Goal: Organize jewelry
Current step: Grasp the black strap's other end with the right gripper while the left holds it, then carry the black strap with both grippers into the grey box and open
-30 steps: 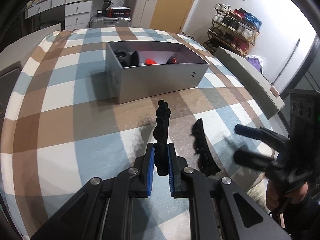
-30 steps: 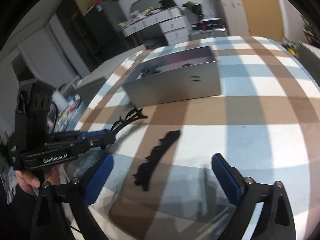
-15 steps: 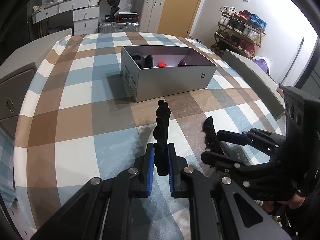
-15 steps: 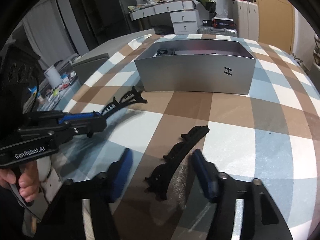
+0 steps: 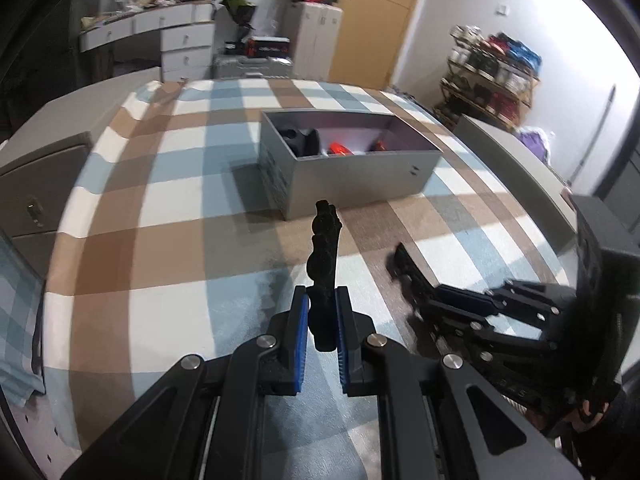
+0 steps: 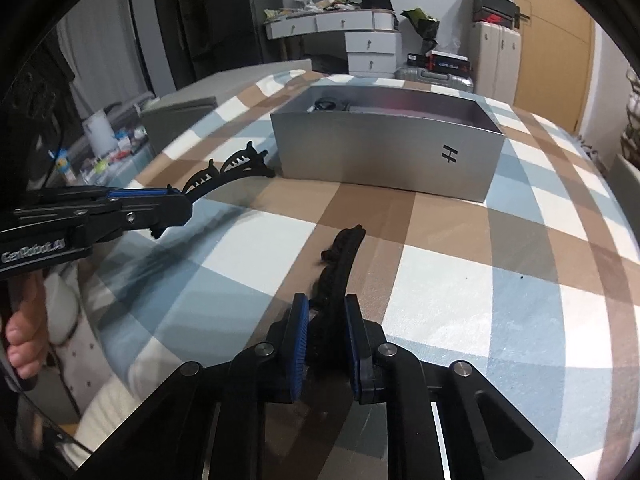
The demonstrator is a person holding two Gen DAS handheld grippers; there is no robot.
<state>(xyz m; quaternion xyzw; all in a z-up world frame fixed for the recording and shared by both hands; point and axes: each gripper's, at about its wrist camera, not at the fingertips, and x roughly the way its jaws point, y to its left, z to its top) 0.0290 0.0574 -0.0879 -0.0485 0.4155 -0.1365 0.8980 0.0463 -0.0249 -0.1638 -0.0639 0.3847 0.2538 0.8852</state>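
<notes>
1. Black plastic fills my left gripper [image 5: 322, 322]: its blue pads [image 5: 301, 326] are pinched on the near end of a long toothed hair clip [image 5: 323, 258].
2. That clip juts forward over the checked cloth [image 5: 168, 200] on the counter, its far tip pointing toward the grey box [image 5: 360, 176]. In my right wrist view the same clip [image 6: 228, 170] shows side-on, arched and toothed, held clear of the cloth, with its tip near the box's left corner.
3. The grey box [image 6: 384, 156] stands open on the counter beyond both clips. Dark items lie at its left end and red ones toward the middle, too small for me to name.
4. To the right of the left clip, a second black hair clip [image 6: 340, 268] lies on the cloth. My right gripper [image 6: 326, 336] has just been closing, and its blue pads [image 6: 352, 334] now press on that clip's near end while the far end curves toward the box.
5. Seen from my left wrist, the right gripper [image 5: 444, 300] reaches in low from the right edge, with the second clip [image 5: 404, 264] sticking out ahead of its fingers.
6. My right hand [image 5: 592, 416] grips the handle at the far right.
</notes>
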